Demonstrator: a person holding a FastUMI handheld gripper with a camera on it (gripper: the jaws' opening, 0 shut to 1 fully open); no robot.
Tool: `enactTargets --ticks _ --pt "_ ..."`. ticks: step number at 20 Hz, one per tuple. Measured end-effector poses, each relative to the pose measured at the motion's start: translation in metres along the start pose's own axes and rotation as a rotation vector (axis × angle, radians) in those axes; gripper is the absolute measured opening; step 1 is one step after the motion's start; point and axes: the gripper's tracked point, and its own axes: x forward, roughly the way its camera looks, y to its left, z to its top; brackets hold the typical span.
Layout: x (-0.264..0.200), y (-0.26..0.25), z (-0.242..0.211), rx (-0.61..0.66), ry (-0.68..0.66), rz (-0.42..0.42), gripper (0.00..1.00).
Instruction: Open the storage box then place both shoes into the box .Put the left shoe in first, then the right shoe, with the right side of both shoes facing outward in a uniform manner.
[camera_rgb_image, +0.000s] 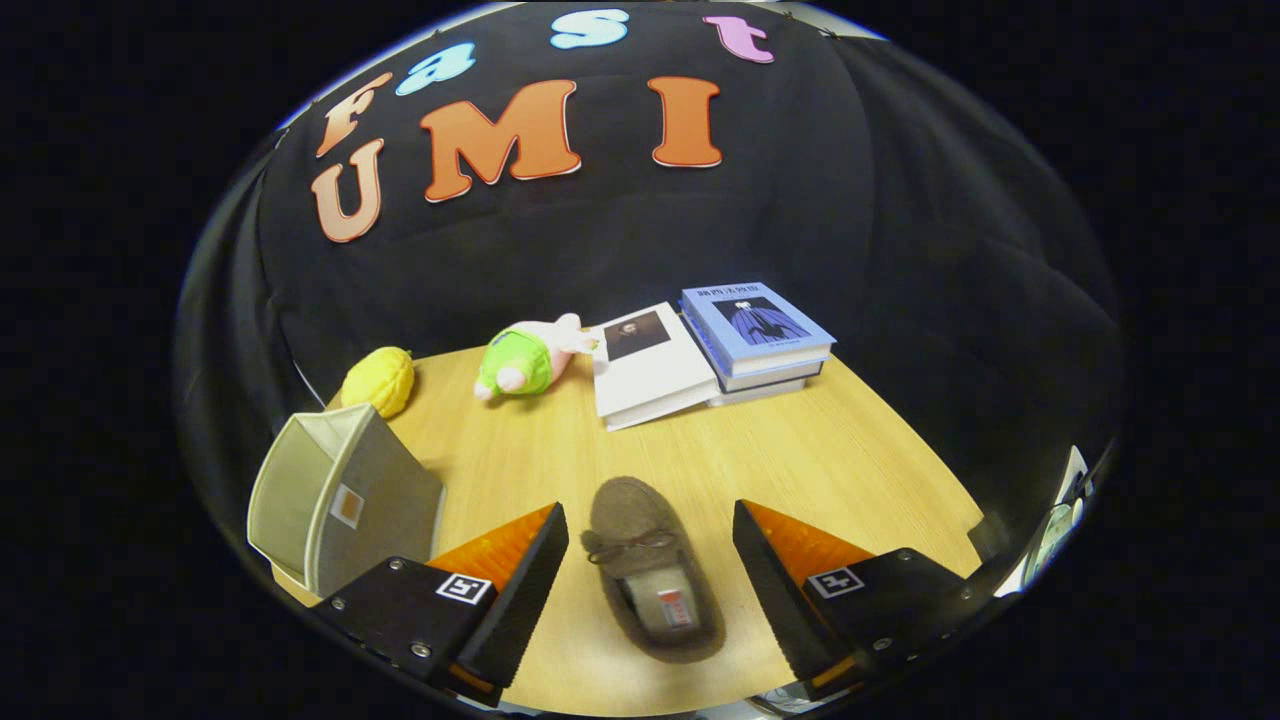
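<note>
Hand-held gripper (650, 575) spread wide, gripping nothing. Brown moccasin shoe (652, 575) lying on the surface (850, 460) between the fingers, long axis along them, toe pointing ahead. Grey storage box (340, 500) just left of the left finger, mouth open.

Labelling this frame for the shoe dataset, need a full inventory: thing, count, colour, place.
shoe: 1, brown with a small bow, on the table between the tool's fingers, untouched
storage box: 1, grey-beige, open, left of the fingers
table: 1, light wood
plush toy: 1, green and pink, far side of the table, beside the books
yellow toy: 1, yellow, beyond the box
books: several, a white one leaning against a stack with a blue cover on top, beyond the shoe
tool: 1, fingers open, straddling the shoe
</note>
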Motion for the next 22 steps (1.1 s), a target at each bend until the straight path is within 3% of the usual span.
enactTargets --ticks 6,22 --pt "0.021 -0.034 -0.036 -0.044 0.084 0.004 0.99" --pt "0.054 -0.029 -0.089 -0.106 0.207 0.129 0.97"
